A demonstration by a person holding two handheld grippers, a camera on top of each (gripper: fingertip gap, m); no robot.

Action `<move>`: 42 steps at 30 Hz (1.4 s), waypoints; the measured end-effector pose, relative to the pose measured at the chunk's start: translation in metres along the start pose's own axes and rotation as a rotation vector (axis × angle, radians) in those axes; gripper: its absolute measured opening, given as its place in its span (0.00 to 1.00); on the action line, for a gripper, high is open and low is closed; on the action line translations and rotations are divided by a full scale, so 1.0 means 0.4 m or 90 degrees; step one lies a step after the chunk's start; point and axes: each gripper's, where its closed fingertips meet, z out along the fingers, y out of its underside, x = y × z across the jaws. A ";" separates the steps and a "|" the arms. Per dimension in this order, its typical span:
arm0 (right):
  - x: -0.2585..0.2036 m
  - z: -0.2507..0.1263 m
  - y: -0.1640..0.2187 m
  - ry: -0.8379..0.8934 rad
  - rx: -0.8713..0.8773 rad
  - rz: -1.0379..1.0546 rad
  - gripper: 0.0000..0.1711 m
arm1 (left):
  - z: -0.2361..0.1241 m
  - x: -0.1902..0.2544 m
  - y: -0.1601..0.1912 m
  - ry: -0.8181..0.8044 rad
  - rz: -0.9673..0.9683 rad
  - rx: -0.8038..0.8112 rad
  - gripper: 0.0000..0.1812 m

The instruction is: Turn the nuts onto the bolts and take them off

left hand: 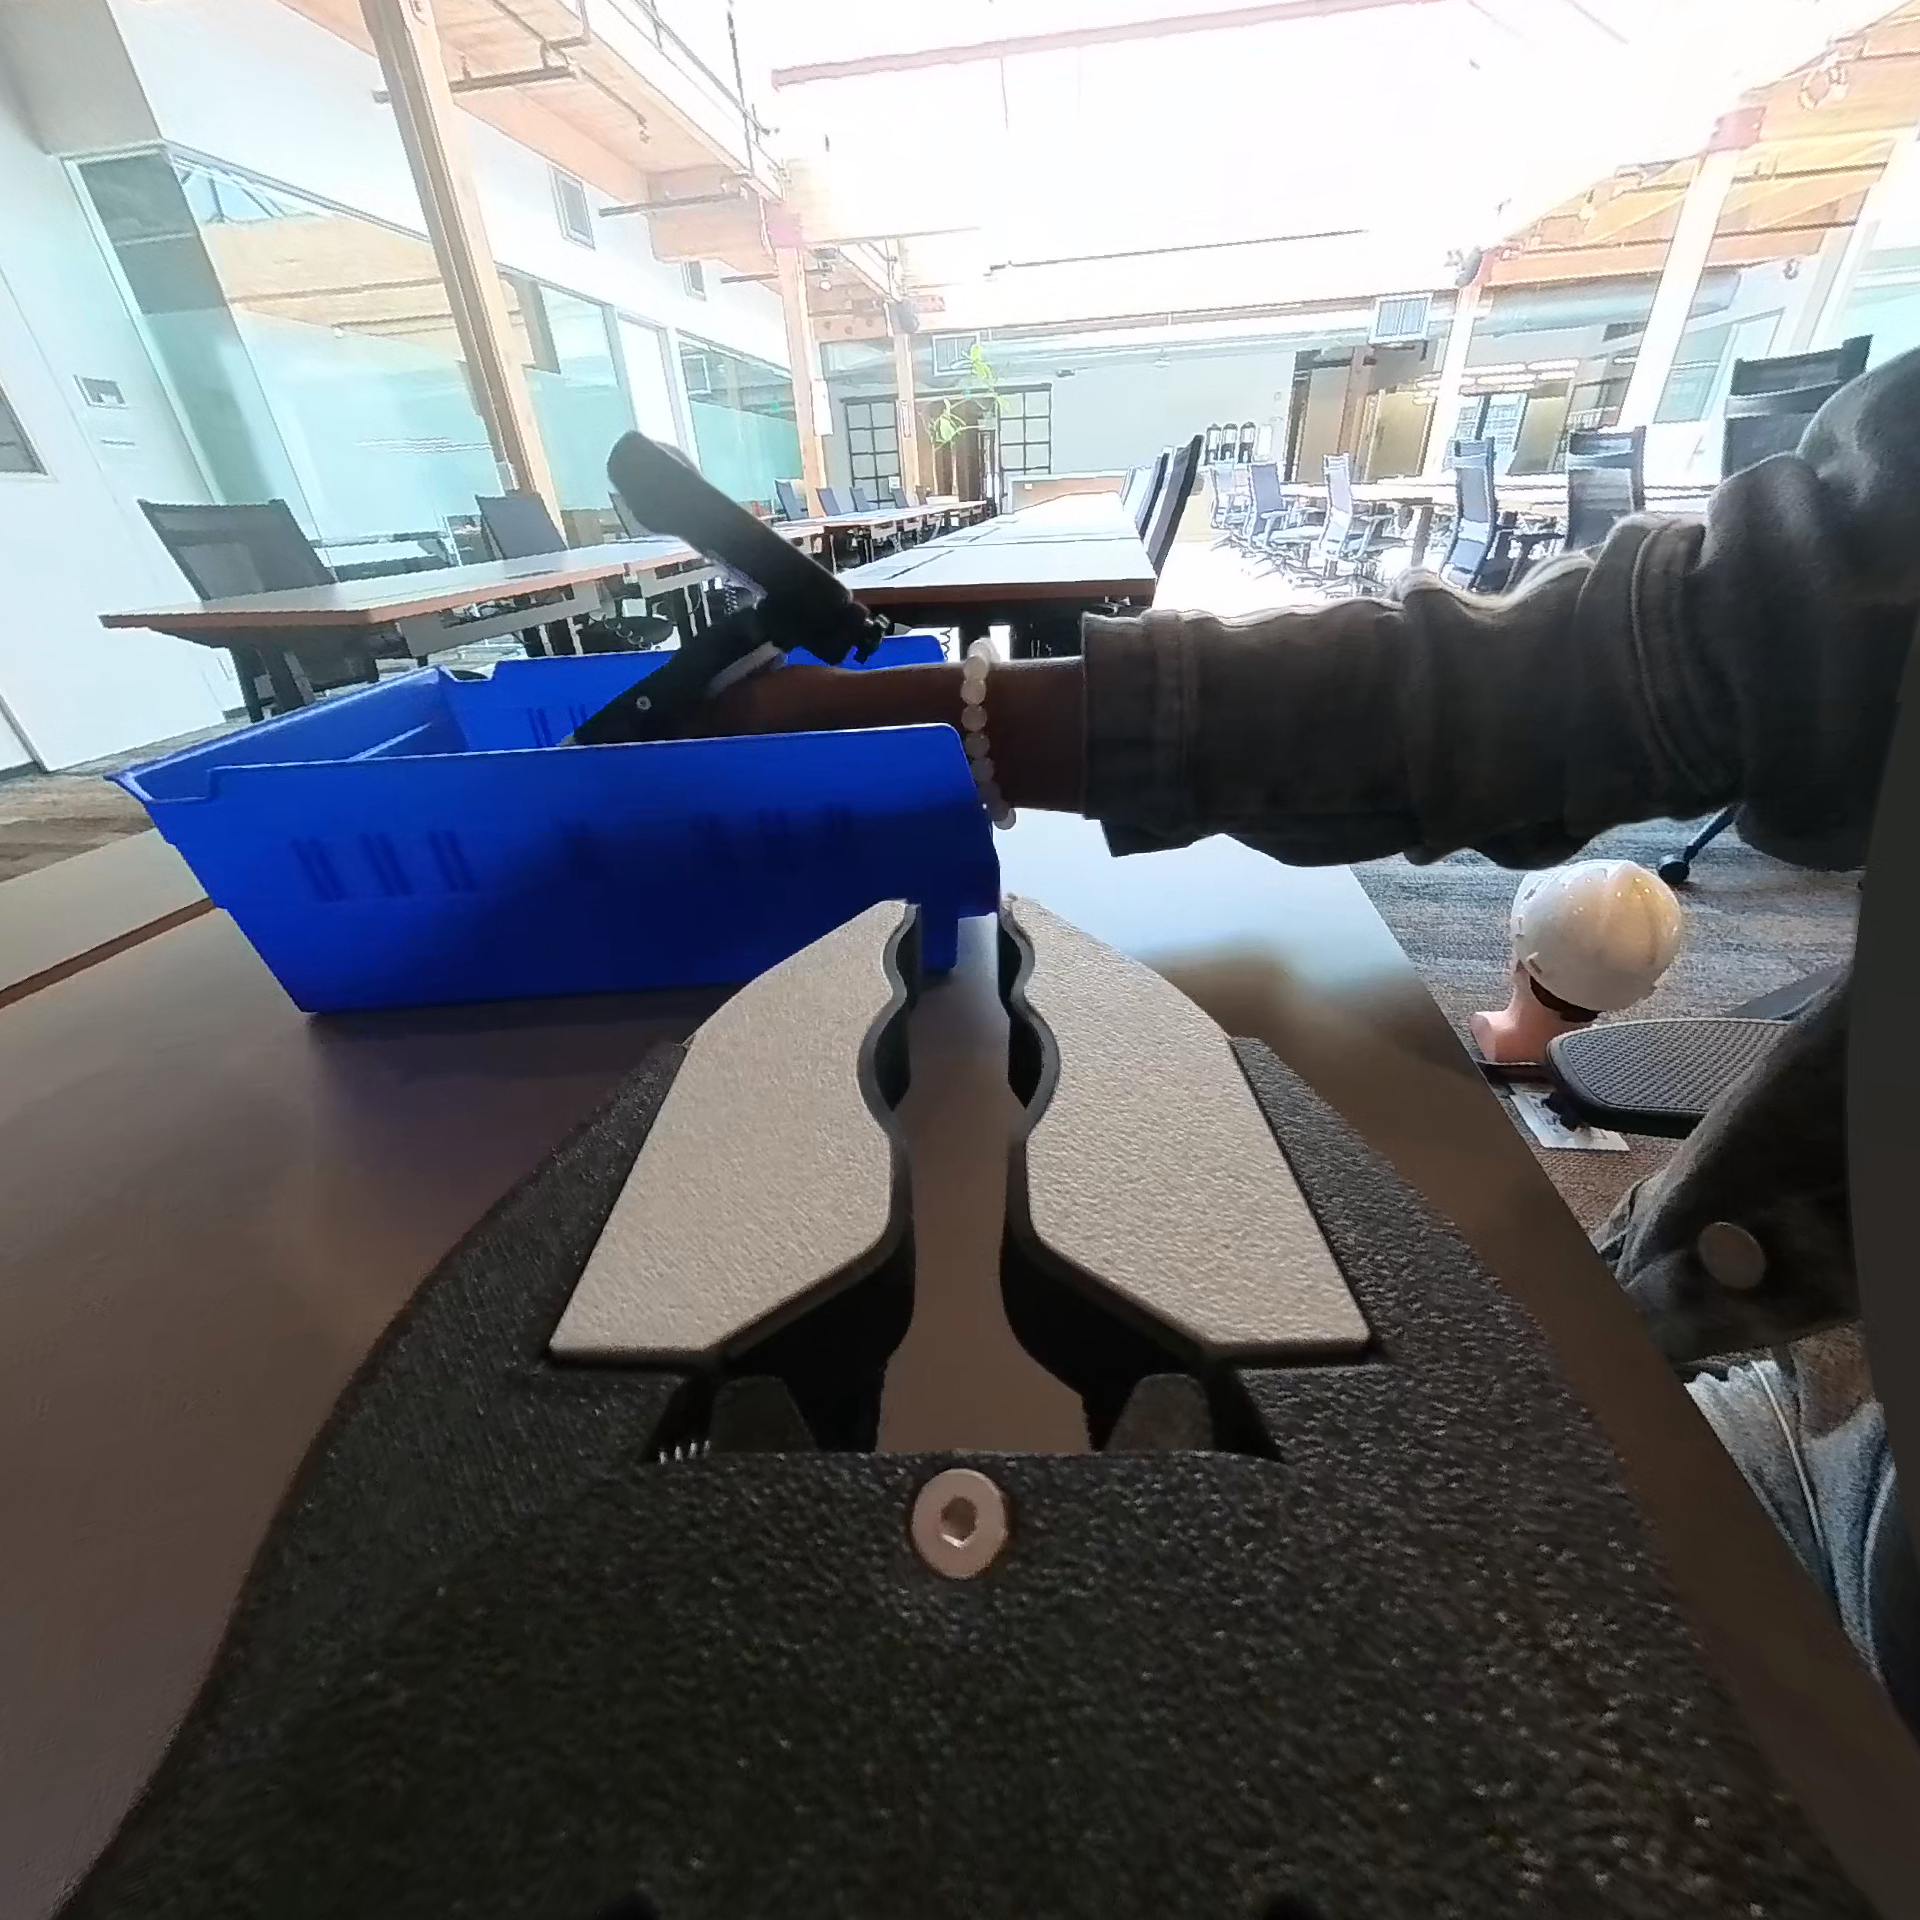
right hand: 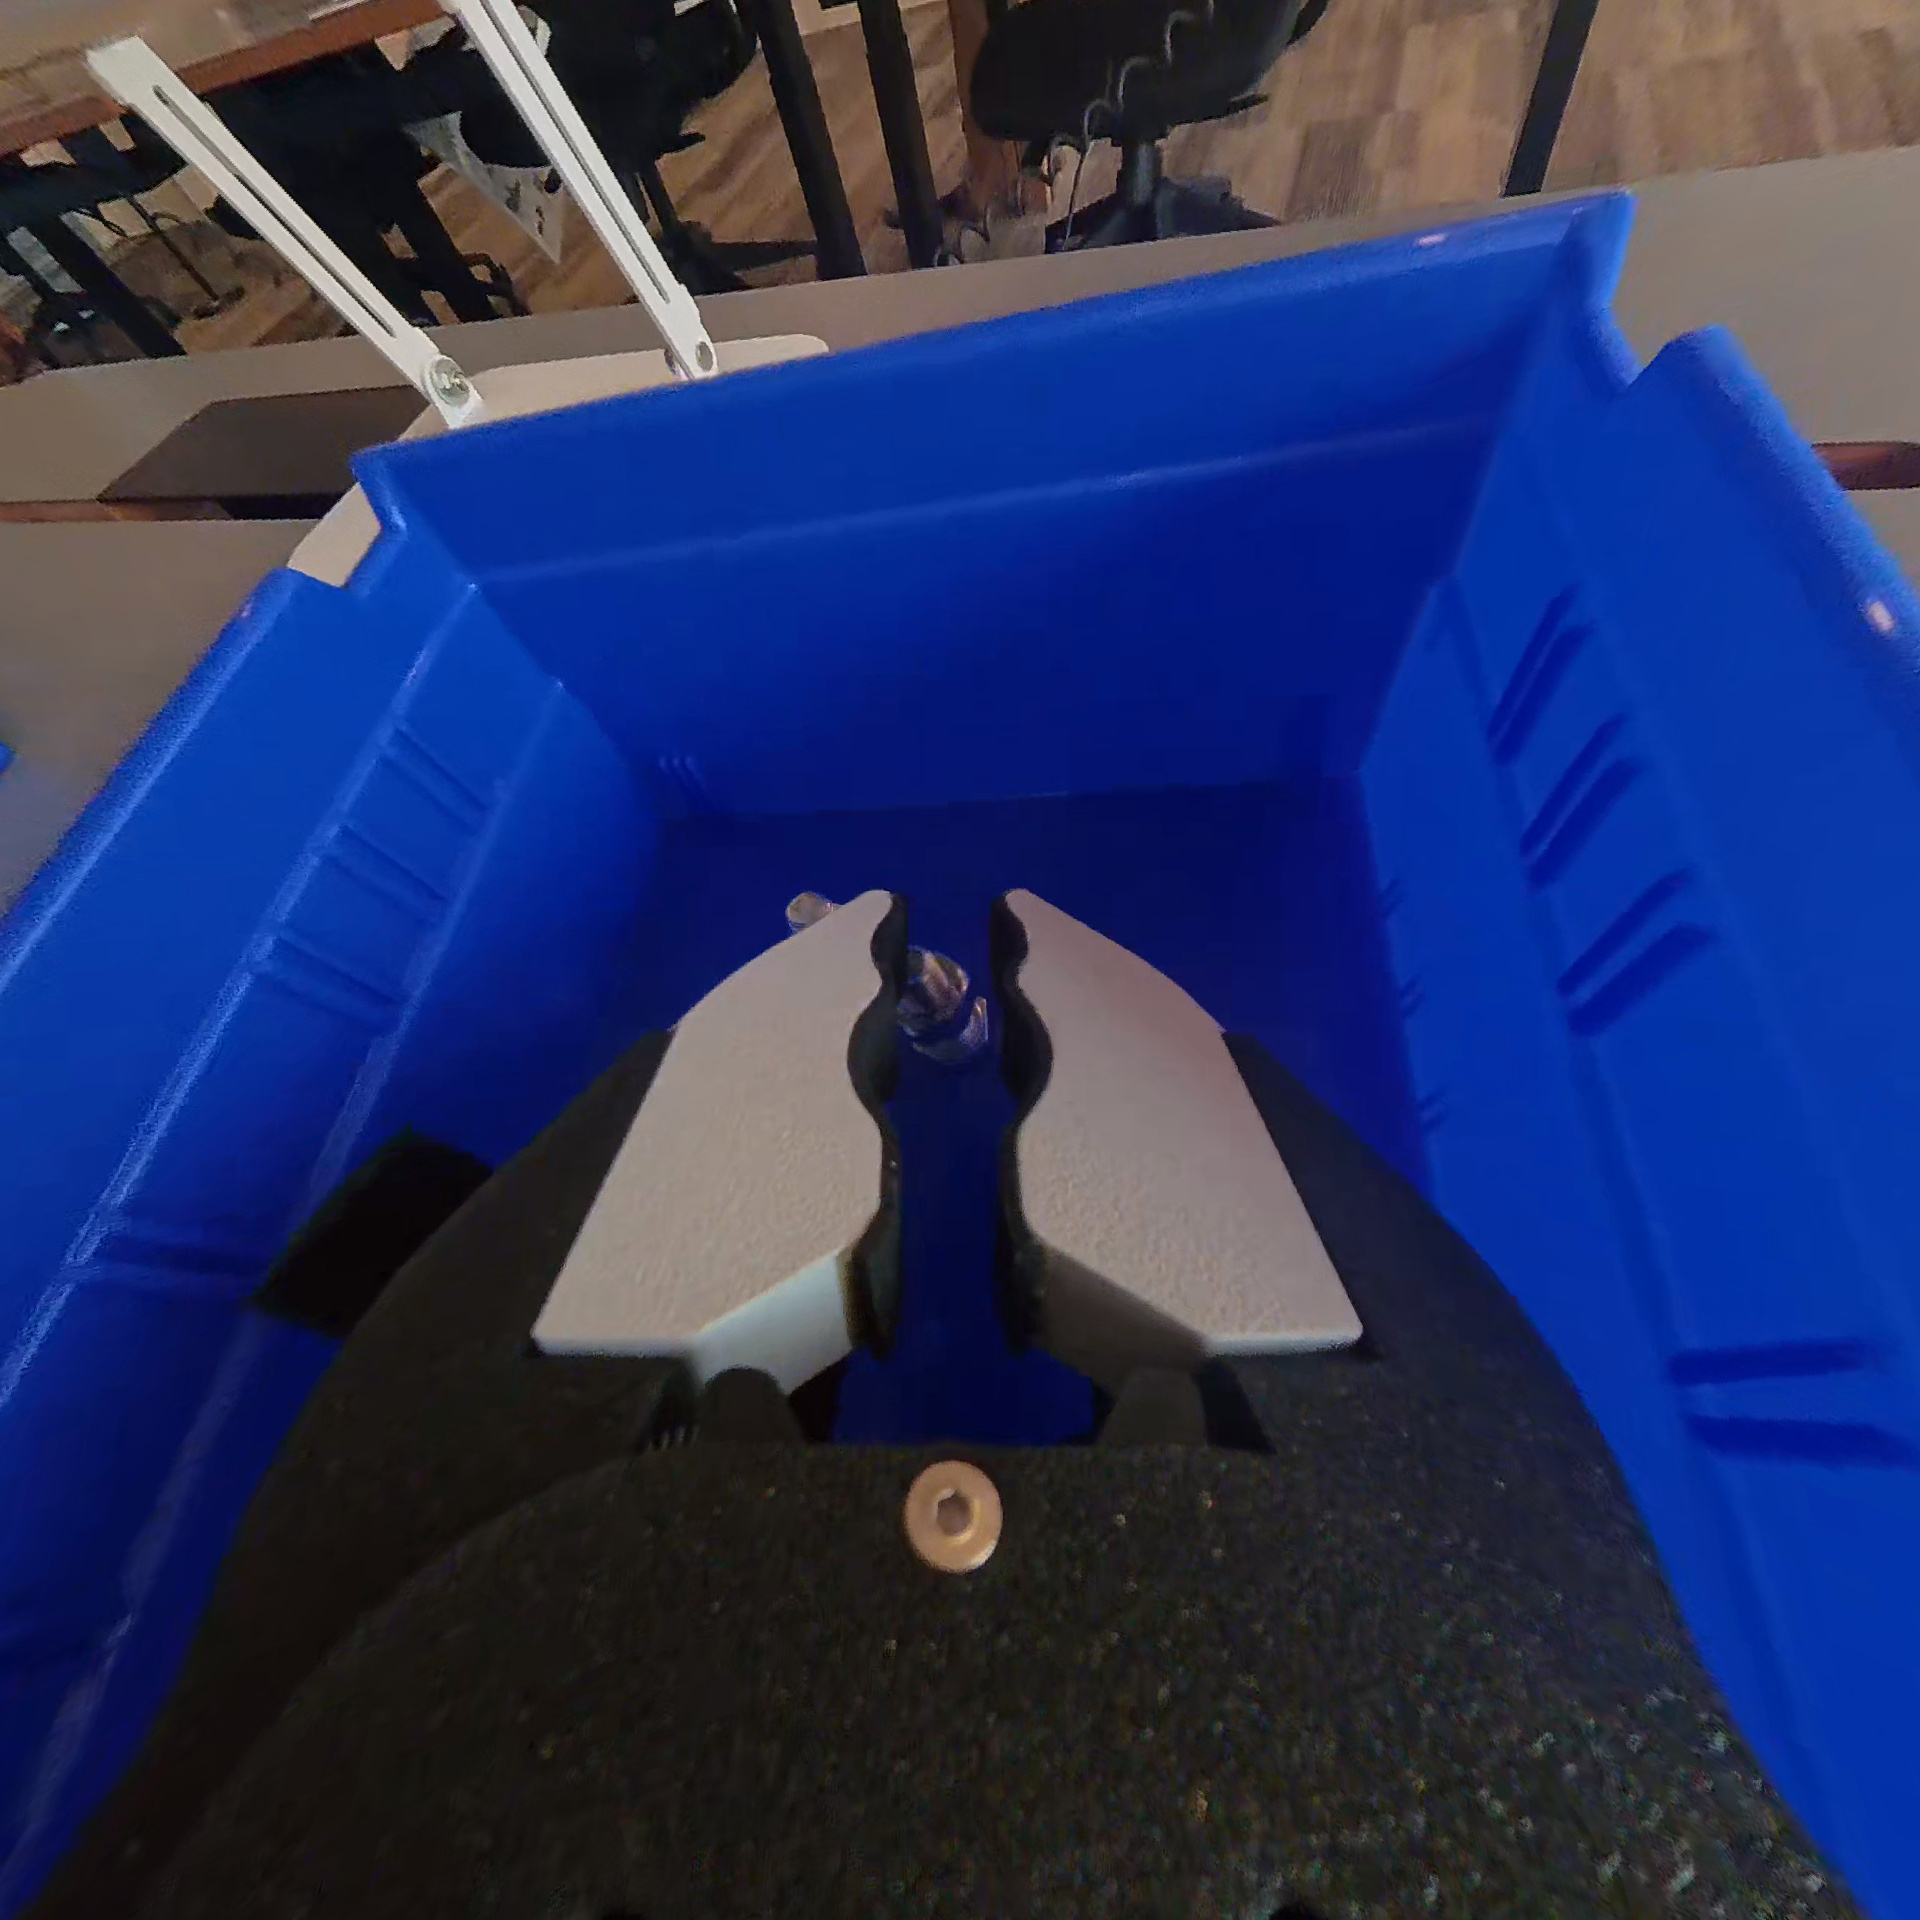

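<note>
1. On the dark table (left hand: 260, 1195), my left gripper (left hand: 958, 914) sits low with its jaws apart and nothing between them; its fingertips reach just short of the near right corner of the blue bin (left hand: 582, 862).
2. From that left wrist view I see what the other camera cannot: the person's sleeved arm (left hand: 1455, 707), with a bead bracelet (left hand: 979, 727) at the wrist, reaching across from the right and tipping my right gripper (left hand: 613, 727) down over the bin's near wall. The bin's contents are hidden from this side.
3. Off the right table edge, the same view shows a white hard hat (left hand: 1600, 930) down by the floor, and rows of desks and chairs far behind.
4. Only the right wrist view looks into the bin (right hand: 1039, 644). My right gripper (right hand: 943, 909) is released, its jaws parted with a clear gap.
5. Between its fingertips, on the bin floor, lies a small shiny bolt (right hand: 940, 1003), near the left finger; I cannot tell whether it touches. I cannot tell whether a nut sits on it.
6. A second small metal piece (right hand: 805, 912) peeks out just beyond the left fingertip, mostly hidden.
7. Beyond the bin's far wall stands a white bracket (right hand: 582, 187).
</note>
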 end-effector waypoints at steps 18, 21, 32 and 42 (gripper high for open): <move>-0.297 -0.283 -0.142 -0.139 0.147 -0.278 0.49 | -0.166 -0.006 -0.193 -0.065 0.022 -0.102 0.20; -0.348 -0.305 -0.132 -0.183 0.167 -0.304 0.48 | -0.305 -0.059 -0.255 -0.111 0.046 -0.151 0.20; -0.379 -0.320 -0.123 -0.205 0.177 -0.330 0.44 | -0.660 -0.219 -0.151 -0.069 0.165 -0.546 0.14; -0.368 -0.318 -0.126 -0.173 0.178 -0.343 0.43 | -0.753 -0.442 -0.078 0.018 0.060 -0.696 0.16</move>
